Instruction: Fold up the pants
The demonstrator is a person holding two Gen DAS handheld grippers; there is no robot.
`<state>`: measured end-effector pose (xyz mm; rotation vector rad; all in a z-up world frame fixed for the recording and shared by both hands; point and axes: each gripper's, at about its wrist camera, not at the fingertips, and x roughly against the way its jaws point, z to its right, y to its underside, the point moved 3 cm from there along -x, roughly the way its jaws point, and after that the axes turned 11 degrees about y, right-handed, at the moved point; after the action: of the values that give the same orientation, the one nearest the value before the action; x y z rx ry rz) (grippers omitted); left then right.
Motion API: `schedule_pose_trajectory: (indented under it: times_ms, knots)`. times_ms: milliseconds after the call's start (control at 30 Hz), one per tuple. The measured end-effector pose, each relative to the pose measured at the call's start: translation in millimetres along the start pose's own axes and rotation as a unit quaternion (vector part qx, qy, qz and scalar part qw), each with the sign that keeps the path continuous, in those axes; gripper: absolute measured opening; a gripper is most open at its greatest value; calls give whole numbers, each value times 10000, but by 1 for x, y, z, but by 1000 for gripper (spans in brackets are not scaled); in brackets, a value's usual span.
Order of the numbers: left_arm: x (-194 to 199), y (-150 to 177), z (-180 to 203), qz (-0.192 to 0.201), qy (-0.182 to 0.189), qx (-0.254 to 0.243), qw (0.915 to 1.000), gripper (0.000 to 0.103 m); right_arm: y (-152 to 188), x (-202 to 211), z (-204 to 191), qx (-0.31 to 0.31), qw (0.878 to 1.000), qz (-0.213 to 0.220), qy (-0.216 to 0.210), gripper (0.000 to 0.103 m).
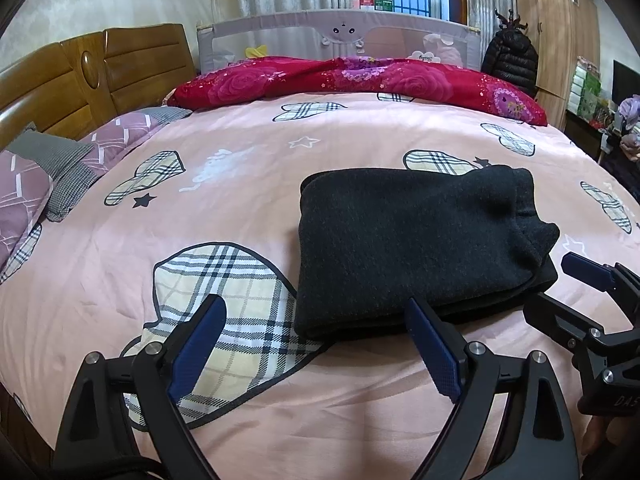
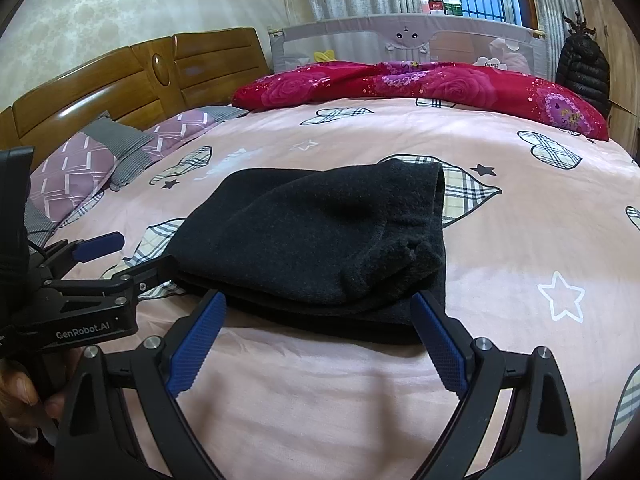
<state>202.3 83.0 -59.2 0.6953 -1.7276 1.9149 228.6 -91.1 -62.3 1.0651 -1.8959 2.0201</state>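
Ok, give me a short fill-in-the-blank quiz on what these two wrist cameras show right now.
1. The folded pants are dark ____ in color.
2. The pants lie on a ____ bedspread printed with plaid hearts.
3. Both the left claw and the right claw are ____, gripping nothing.
4. Along the far side of the bed lies a ____ floral quilt.

Missing words: gray; pink; open; red

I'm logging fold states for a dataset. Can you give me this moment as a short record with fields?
garment: dark pants, folded into a compact stack
surface: pink bedspread
left gripper: open, near the stack's front left corner, holding nothing
right gripper: open, at the stack's front edge, holding nothing
behind: red floral quilt
fold status: appears done
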Motion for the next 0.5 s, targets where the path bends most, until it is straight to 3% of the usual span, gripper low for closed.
schedule_pose_trajectory:
  times_ms: [500]
  knots:
    - [3, -4, 3, 38, -5, -58, 10000, 91, -3, 0, -2, 13, 10000, 28, -26, 94]
